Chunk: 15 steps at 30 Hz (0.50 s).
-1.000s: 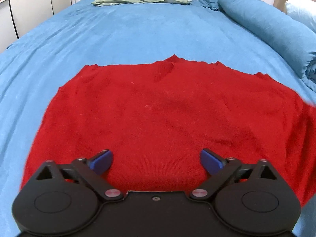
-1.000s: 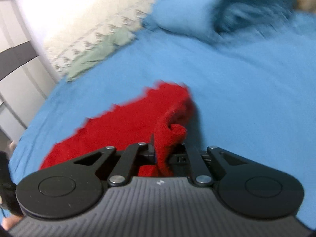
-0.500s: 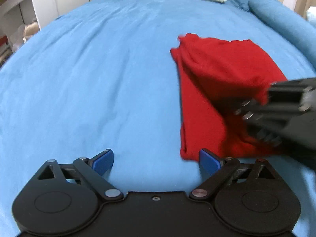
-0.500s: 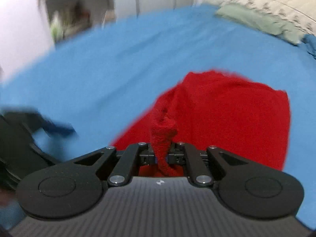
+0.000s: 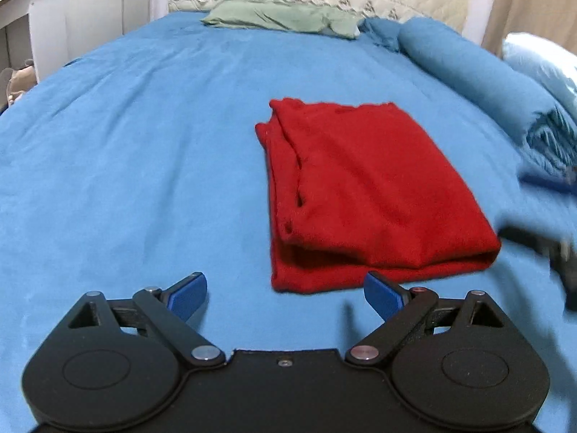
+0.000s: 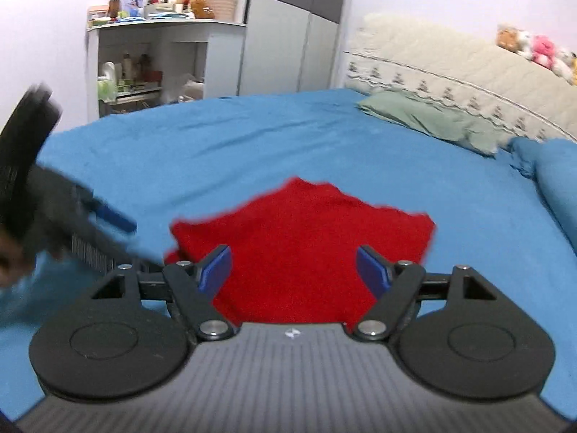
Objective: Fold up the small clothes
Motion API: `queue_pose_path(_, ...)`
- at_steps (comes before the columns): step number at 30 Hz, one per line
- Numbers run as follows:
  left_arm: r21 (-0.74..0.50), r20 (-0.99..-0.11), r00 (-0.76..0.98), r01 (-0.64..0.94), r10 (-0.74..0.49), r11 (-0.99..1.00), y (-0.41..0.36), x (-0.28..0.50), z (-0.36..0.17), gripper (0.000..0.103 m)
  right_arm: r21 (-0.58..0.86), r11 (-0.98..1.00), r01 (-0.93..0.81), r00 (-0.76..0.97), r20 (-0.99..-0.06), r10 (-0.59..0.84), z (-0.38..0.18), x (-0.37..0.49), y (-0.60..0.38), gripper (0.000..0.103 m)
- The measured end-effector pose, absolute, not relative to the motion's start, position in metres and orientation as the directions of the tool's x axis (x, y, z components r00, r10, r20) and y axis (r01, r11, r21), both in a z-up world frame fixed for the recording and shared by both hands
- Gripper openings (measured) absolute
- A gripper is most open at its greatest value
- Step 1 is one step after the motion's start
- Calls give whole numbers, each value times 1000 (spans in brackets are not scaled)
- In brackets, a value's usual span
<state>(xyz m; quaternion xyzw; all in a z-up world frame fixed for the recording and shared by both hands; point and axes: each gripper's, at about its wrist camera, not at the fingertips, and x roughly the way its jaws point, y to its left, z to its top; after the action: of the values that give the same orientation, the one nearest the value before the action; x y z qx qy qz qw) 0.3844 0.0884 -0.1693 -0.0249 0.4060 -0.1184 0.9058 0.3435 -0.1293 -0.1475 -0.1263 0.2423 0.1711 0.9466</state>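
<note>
Both grippers' jaws released, right point(image 6: 294, 270) just opened, empty; red garment point(image 5: 364, 187) folded on bed point(image 5: 126, 151). Your sideways drag risks unfolding it.

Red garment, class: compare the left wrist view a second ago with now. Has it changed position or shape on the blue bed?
Yes. The red garment, earlier spread wide, now lies folded over toward the blanket roll, baring the bed left.

It was a home bedroom: a bed under a blue sheet point(image 5: 144, 144) ahead of the tool, a quilted headboard point(image 6: 450, 68) with stuffed toys point(image 6: 533, 47) beyond, a wardrobe point(image 6: 288, 36), cluttered shelves point(image 6: 144, 61).
</note>
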Motion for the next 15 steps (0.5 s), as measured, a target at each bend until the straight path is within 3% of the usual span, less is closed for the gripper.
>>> queue_pose_path(2, -149, -724, 652, 173, -227, 973, 85, 386, -171, 95, -197, 928, -317, 828, -534, 170, -165, 336, -140, 89)
queue_pose_path(5, -195, -713, 660, 138, -237, 971, 83, 397, -172, 88, -226, 941, -252, 818, -569, 82, -186, 332, -150, 75)
queue_pose_path(9, -236, -701, 666, 123, -256, 964, 80, 405, -169, 84, -205, 955, -216, 823, -564, 65, -201, 339, -145, 65)
queue_pose_path(12, -252, -699, 664, 120, -266, 960, 78, 407, -170, 73, -205, 955, -216, 827, -558, 67, -206, 341, -140, 61)
queue_pose_path(14, -265, -697, 664, 112, -270, 958, 78, 410, -171, 69, -220, 954, -204, 833, -550, 51, -206, 345, -136, 49)
queue_pose_path(15, -271, -696, 665, 107, -272, 957, 78, 411, -171, 59, -224, 954, -197, 834, -550, 43, -206, 354, -134, 26)
